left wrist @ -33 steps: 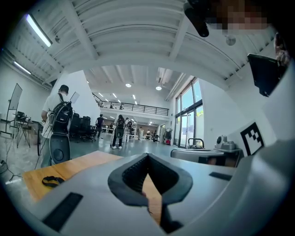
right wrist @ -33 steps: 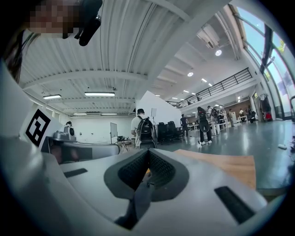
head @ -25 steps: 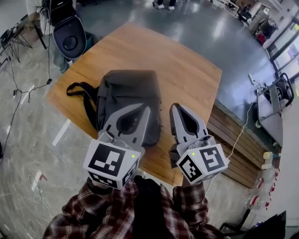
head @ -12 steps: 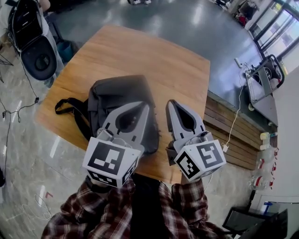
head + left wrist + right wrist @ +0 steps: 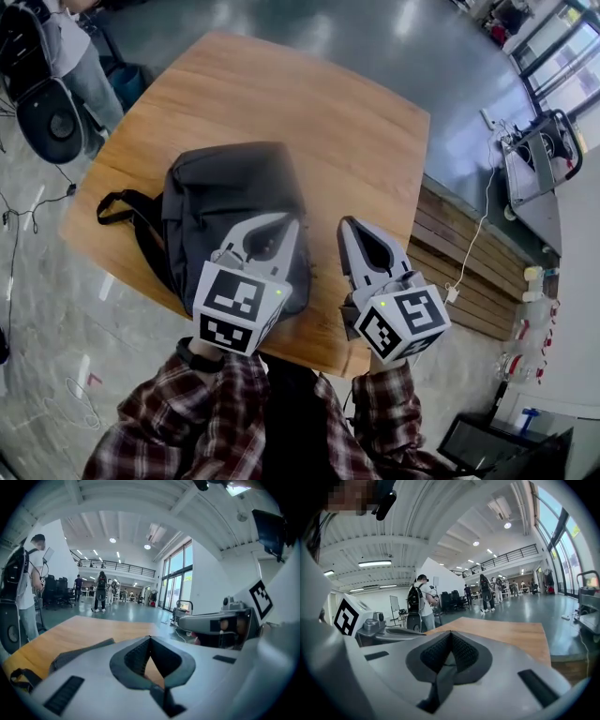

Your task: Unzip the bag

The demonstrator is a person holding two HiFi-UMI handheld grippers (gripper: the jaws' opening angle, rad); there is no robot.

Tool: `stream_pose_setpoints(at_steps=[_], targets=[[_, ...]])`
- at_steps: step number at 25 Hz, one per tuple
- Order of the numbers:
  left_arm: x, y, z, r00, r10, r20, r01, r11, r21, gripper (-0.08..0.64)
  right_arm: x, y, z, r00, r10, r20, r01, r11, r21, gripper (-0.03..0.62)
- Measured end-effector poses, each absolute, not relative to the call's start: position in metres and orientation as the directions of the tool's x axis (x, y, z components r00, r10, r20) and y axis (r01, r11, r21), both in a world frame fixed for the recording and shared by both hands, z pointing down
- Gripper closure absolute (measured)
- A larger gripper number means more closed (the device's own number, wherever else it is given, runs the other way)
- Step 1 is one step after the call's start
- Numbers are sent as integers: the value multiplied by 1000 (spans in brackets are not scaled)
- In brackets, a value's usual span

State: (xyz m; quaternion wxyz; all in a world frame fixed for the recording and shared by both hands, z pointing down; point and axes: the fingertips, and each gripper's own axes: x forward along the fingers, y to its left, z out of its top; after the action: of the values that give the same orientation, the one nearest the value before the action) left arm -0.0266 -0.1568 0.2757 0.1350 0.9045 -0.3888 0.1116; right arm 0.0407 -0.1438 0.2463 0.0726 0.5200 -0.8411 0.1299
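Table (image 5: 328, 112): wooden, it filled the upper middle of the head view.
Bag (image 5: 230, 187): dark grey, flat on the table's left-centre, its strap (image 5: 122, 202) trailing towards the left edge; no zip pull could be made out.
Left gripper (image 5: 287, 223): above the bag's near end, its tips met with nothing between them.
Right gripper (image 5: 349, 223): over bare wood just right of the bag, its tips likewise together and empty.
Doing it well: probably find the pull first, then open the jaws. One gripper should pin the fabric beside the zip while the other draws the pull along the track, not upward.
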Motion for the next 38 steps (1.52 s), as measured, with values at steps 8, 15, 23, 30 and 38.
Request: stream_pose_setpoints(at_steps=[8, 15, 23, 30, 38], targets=[[2, -162, 405, 640, -553, 533, -731, -653, 200, 551, 68, -150, 364, -458, -757, 466, -886, 431, -171, 581], [0, -158, 485, 592, -479, 648, -750, -621, 226, 551, 69, -149, 439, -495, -657, 568, -862, 455, -224, 581], [-5, -159, 501, 597, -470, 650, -758, -597, 263, 551, 53, -159, 478, -580, -517, 629, -773, 592, -227, 581], [-3, -159, 503, 600, -458, 655, -755, -595, 275, 551, 57, -195, 511, -556, -300, 775, -416, 908, 52, 549], [0, -159, 503, 598, -458, 658, -755, -597, 271, 551, 36, -200, 529, -494, -120, 861, 19, 989, 148, 514]])
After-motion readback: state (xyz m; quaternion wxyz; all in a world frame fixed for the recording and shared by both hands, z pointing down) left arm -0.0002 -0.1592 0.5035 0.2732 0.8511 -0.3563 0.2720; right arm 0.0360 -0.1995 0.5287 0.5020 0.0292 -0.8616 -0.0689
